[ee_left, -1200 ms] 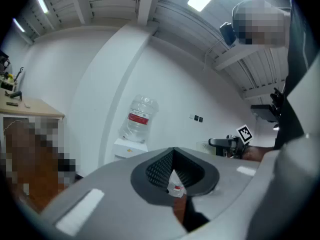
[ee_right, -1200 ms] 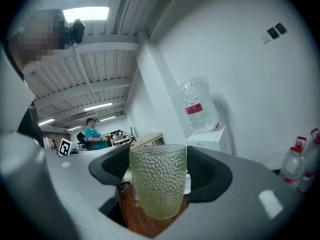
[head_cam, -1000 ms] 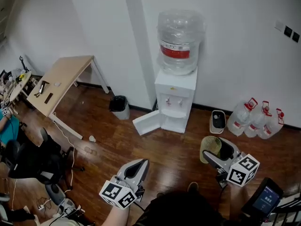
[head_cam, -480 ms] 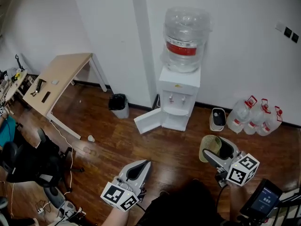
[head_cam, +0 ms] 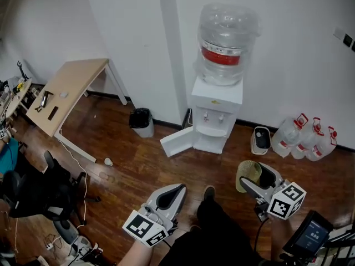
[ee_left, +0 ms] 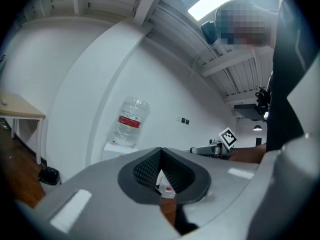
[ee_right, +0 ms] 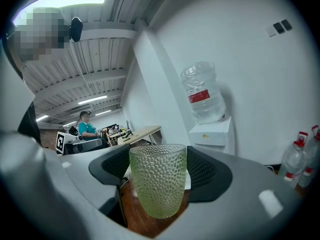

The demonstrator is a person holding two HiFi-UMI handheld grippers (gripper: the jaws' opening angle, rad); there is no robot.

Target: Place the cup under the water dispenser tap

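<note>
right gripper (head_cam: 252, 182): clamped on upright green dimpled glass cup (head_cam: 247, 173) | left gripper (head_cam: 176, 191): jaws have just closed together, empty | cup: well short of water dispenser (head_cam: 217, 100), to its front-right | risk: tapered glass may slip from the grip; rim may knock tap (head_cam: 207, 115) if brought in high

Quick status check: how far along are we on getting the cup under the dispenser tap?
Done: the cup is gripped upright in the jaws of the right gripper. In hand: the carry; the water dispenser stands well ahead of the cup. Still to do: bring the cup to the taps and set it on the ledge below. The left gripper has just closed its jaws on nothing.
</note>
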